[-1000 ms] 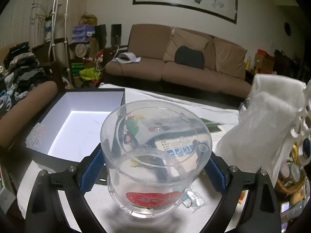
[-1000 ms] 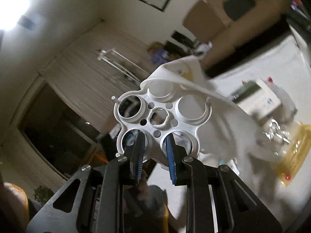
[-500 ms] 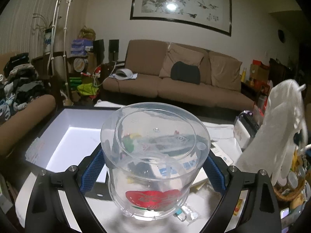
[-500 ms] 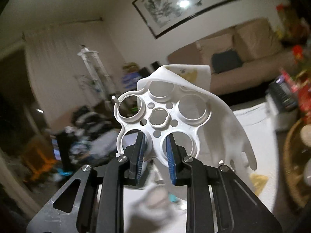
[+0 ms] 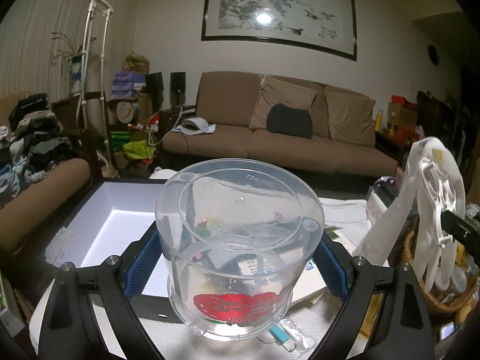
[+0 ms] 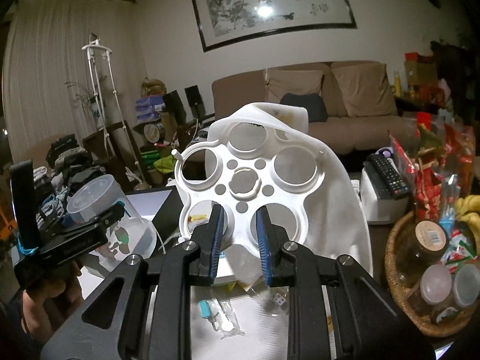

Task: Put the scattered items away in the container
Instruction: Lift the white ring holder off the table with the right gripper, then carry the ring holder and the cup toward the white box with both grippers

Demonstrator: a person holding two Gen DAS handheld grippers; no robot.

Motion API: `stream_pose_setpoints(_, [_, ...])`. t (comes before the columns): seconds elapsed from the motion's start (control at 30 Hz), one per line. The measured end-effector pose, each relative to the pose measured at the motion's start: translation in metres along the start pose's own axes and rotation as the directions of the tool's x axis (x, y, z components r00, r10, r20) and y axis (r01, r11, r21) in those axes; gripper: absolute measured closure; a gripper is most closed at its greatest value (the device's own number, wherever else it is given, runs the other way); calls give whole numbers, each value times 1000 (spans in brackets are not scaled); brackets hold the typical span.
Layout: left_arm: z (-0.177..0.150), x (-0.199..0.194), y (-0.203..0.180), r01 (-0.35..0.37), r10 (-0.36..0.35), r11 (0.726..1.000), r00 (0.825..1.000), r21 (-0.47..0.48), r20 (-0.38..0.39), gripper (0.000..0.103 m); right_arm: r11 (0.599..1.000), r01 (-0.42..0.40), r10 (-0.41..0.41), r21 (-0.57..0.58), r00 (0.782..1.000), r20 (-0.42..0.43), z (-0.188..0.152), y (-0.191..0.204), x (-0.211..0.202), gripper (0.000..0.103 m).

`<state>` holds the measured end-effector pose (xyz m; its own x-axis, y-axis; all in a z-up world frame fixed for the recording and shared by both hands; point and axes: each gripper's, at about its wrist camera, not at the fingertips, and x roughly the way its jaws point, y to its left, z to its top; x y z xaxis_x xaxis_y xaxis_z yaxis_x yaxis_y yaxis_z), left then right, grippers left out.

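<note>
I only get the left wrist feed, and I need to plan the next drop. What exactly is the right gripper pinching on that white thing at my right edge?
Observer: The right gripper is shut on the white plastic disc, on the strip between its two lower round holes.
Operator: Thanks. My left gripper has the clear tub. What's in the basket on my right?
Observer: The wicker basket holds lidded jars and a bunch of bananas.
</note>
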<state>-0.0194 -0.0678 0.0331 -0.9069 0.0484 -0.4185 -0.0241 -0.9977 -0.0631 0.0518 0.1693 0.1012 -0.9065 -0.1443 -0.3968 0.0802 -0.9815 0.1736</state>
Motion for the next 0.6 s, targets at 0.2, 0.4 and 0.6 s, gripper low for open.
stream_pose_setpoints(0.2, [6, -6, 8, -18, 19, 999, 1000, -40, 17, 9, 999, 36, -34, -37, 997, 64, -2, 12, -3, 83])
stream_pose_setpoints(0.4, [11, -10, 19, -53, 55, 997, 997, -55, 52, 9, 997, 41, -36, -69, 996, 79, 3, 33, 1, 83])
stream_pose_setpoints(0.6, [16, -12, 34, -73, 79, 994, 994, -80, 75, 9, 997, 38, -32, -68, 996, 87, 5, 43, 8, 83])
